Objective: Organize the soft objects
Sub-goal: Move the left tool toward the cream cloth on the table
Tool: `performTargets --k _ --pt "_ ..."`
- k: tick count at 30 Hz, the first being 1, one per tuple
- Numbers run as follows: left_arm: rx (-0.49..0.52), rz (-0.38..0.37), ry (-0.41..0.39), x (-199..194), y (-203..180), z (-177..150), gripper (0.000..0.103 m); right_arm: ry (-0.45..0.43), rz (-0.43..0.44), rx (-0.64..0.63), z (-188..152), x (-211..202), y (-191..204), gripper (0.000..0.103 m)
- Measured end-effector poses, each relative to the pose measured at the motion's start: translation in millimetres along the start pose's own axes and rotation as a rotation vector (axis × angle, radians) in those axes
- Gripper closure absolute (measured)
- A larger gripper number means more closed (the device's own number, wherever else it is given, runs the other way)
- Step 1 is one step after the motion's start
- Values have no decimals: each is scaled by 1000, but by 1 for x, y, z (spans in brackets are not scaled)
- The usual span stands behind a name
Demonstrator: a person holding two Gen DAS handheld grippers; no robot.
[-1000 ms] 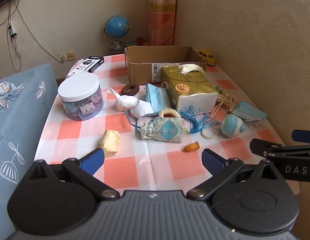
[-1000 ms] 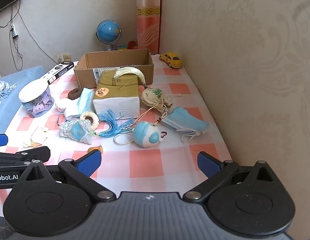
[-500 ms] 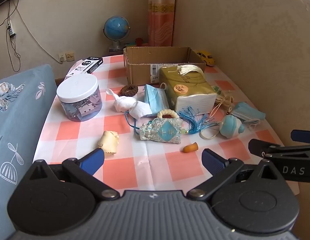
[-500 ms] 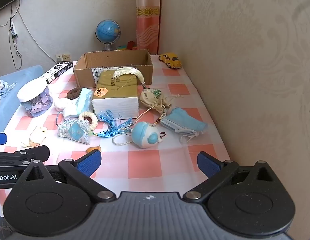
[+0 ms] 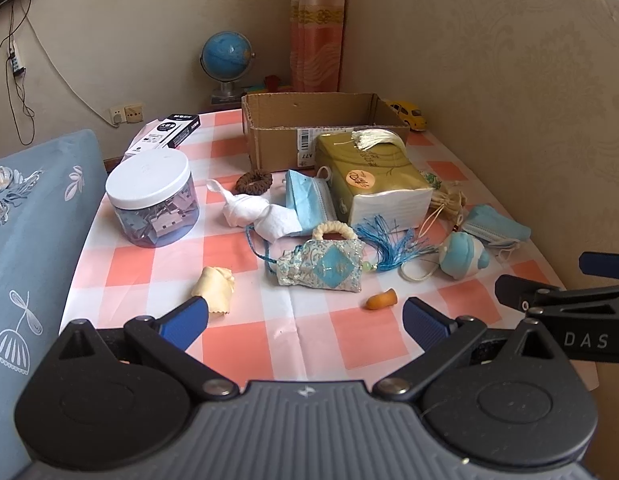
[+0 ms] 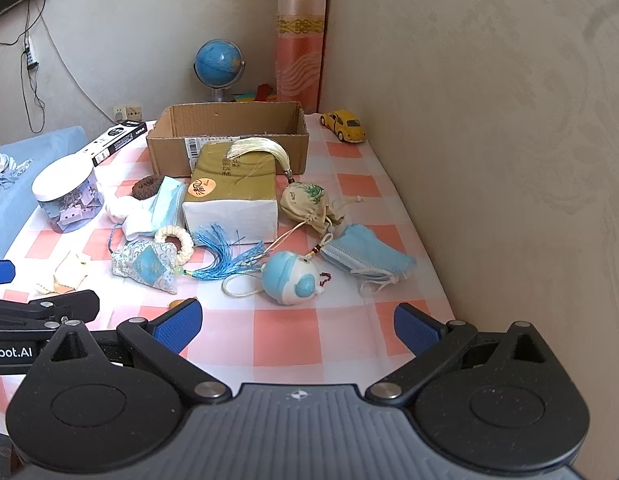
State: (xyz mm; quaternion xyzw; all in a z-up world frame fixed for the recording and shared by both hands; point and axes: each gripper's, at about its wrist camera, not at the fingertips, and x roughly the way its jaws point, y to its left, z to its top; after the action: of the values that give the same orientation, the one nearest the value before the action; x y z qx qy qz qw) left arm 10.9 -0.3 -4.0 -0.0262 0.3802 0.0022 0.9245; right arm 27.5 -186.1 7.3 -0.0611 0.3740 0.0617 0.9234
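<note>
Soft objects lay scattered on a checked tablecloth (image 5: 237, 344) before an open cardboard box (image 5: 321, 128).

A brocade sachet (image 5: 323, 266), blue face masks (image 6: 369, 258), a drawstring pouch (image 6: 309, 202) and a tissue pack (image 5: 373, 184) sat mid-table, near the box. The left gripper (image 5: 305, 318) and right gripper (image 6: 297, 320) hovered at the near edge, jaws spread wide, holding nothing.

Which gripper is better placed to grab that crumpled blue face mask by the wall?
Probably the right gripper: open, with the blue face mask just ahead, slightly to its right. The left gripper sits further left, facing the embroidered pouch.
</note>
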Motion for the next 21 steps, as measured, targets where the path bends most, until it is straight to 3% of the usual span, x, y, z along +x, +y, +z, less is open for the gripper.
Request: performTargets --k 9,21 --pt "16 -7 -19 8 8 3 0 -7 15 -39 4 8 6 0" --pt "77 4 -1 36 26 -5 0 -41 157 -181 -2 30 9 0"
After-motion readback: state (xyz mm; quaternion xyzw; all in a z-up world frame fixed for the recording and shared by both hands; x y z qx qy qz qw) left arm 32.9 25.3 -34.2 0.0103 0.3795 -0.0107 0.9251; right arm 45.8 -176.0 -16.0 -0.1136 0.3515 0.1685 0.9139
